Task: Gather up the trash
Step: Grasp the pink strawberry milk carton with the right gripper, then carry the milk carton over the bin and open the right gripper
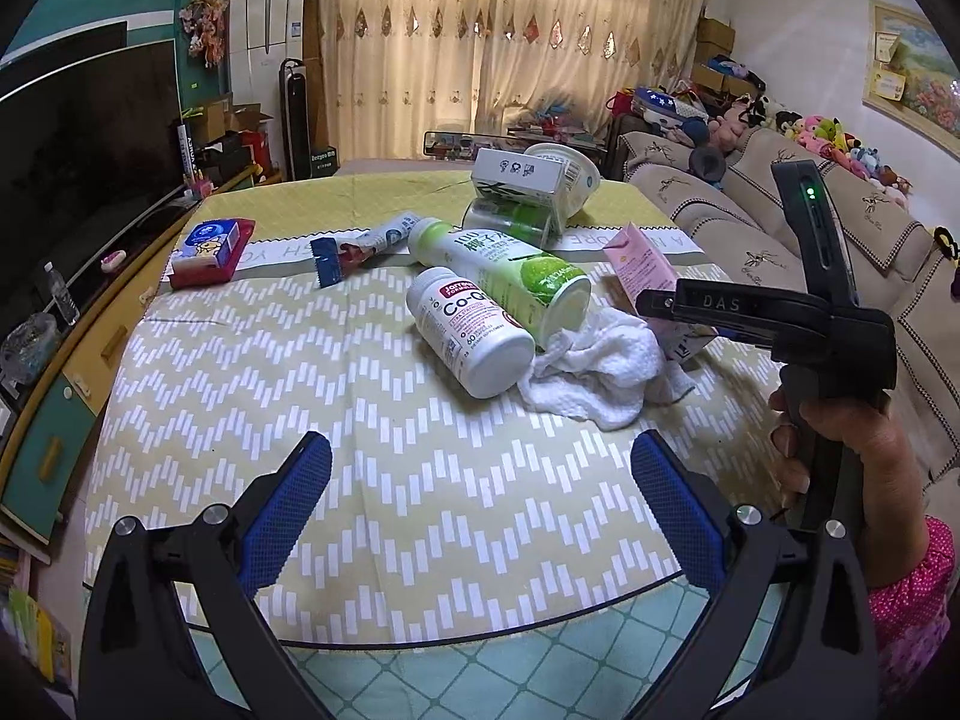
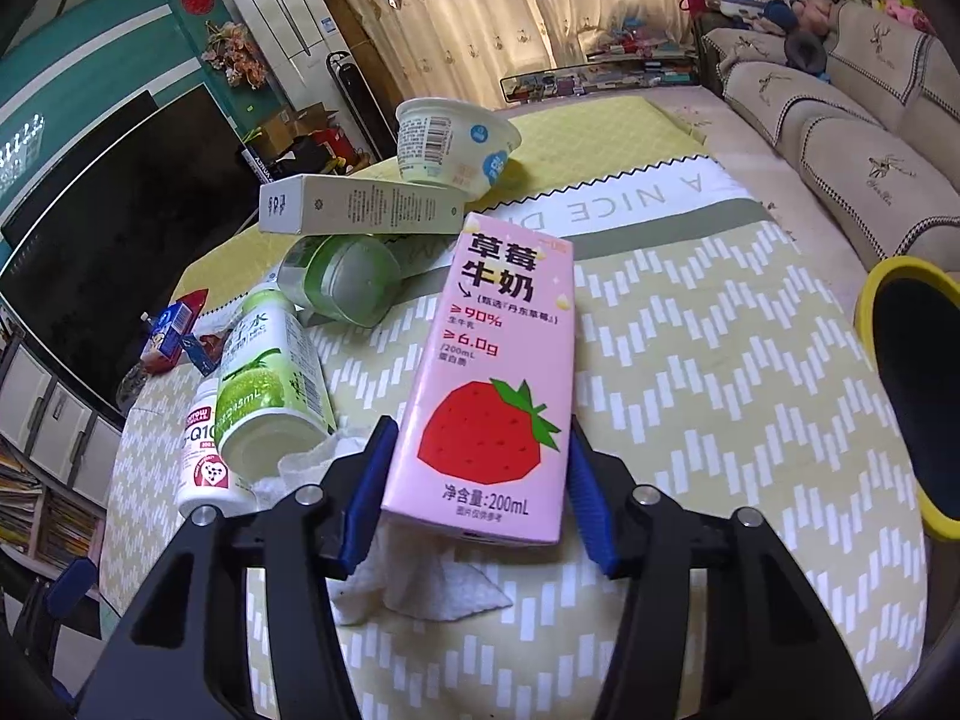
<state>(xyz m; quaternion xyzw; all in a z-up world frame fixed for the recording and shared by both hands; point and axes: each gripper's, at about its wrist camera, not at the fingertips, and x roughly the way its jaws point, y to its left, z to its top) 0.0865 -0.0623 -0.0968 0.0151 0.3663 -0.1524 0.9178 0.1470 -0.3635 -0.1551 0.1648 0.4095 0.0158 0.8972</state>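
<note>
A person stands at a worktop (image 1: pixel 240 420) covered in a yellow-green zigzag cloth, a handheld gripper in each hand. The right gripper (image 2: pixel 480 480) has its jaws set either side of a pink strawberry milk carton (image 2: pixel 492 372), blue pads close against its lower sides; whether they press the card yet, I cannot tell. The carton's near end sits over a crumpled white cloth (image 2: pixel 414 582). At the far right edge of that view is a yellow-rimmed dark opening, probably the bin (image 2: pixel 900 384).

The left gripper (image 1: pixel 480 492) hovers over bare cloth on the near side, jaws wide apart and holding nothing.

Just left of the carton lie a green juice bottle (image 1: pixel 516 276) and a white supplement bottle (image 1: pixel 468 330), both on their sides. Farther back are a long white box (image 2: pixel 360 204), a yogurt cup (image 2: pixel 456 141) and a green jar (image 2: pixel 342 279).

Risks from here: a light carton could buckle or slip if squeezed off-centre near its base. Lifting could snag the white cloth and drag it along. A sideways swing could nudge the round bottles, and they would likely roll.
</note>
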